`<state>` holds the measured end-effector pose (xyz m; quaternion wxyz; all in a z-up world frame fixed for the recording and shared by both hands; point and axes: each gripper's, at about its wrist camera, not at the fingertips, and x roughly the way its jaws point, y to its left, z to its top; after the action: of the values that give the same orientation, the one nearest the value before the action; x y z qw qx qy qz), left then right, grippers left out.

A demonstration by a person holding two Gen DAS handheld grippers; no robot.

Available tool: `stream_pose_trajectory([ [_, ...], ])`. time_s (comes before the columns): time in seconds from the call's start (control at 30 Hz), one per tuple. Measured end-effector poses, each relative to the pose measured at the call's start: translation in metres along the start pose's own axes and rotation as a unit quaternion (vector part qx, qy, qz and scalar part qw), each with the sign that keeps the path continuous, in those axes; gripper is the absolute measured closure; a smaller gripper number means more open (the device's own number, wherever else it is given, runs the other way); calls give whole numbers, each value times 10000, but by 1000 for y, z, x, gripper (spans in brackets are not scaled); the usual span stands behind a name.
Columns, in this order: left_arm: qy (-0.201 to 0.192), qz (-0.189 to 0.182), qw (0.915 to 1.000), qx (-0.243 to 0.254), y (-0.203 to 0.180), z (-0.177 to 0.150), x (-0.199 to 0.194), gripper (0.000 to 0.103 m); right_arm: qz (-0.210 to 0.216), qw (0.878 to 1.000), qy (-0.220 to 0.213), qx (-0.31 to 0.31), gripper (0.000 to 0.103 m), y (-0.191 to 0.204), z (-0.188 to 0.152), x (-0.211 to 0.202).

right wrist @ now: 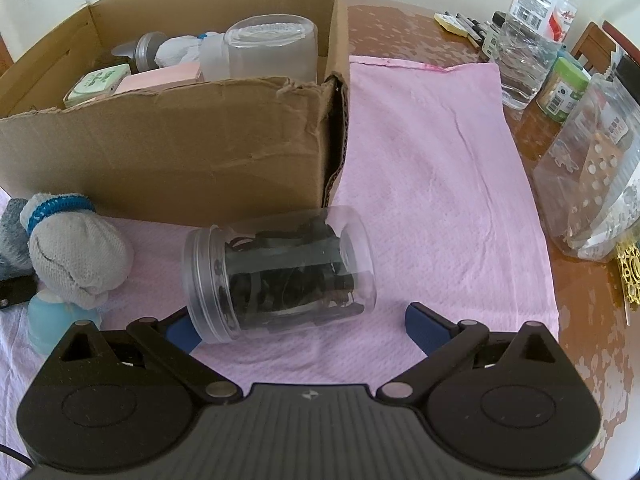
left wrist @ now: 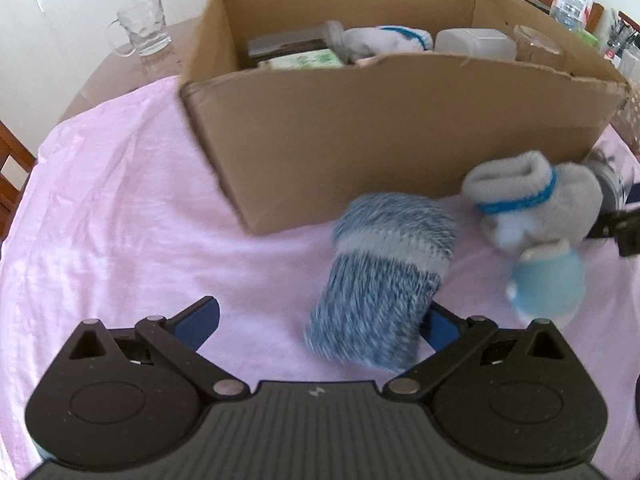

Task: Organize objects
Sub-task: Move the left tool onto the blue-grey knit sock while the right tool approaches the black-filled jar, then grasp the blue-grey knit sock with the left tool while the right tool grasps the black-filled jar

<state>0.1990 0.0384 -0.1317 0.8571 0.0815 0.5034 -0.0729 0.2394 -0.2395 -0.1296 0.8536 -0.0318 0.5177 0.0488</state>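
Cardboard box (right wrist: 172,152) behind jar (right wrist: 280,272)

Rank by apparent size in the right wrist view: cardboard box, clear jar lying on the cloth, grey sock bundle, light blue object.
1. cardboard box
2. clear jar, lying nearest the camera
3. grey sock bundle
4. light blue object, partly hidden behind the bundle and the gripper, so unsure.

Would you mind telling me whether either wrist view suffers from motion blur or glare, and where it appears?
Left wrist view: motion blur smears the blue striped sock and the grey sock bundle; the cardboard box is softened too. Right wrist view: sharp, the clear jar crisp, with window glare patching the bare wooden table. Both bend straight edges, fisheye style.
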Motion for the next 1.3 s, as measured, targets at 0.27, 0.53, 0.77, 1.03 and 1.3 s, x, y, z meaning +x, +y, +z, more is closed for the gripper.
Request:
stream_pose_trajectory([
  [0.27,-23,-303,9994,-147,1,4,5,0,18,10000,-59,-54,0,1,-1,1],
  [0.53,-89,-482,9980,404,-12,15,6,1,87,9997,-86,-197,0,1,-1,2],
  [0.77,-98,-708,9946,756,-19,20,2,8,170,9980,-299,-538,0,9,5,-8],
  [1.03,-24,-998,9917,808,-22,20,-1,22,222,9960,-339,-802,3,16,9,-12],
  [1.3,10,-1129,9900,844,-23,23,-1,40,140,9942,-288,-1023,22,20,11,-18],
])
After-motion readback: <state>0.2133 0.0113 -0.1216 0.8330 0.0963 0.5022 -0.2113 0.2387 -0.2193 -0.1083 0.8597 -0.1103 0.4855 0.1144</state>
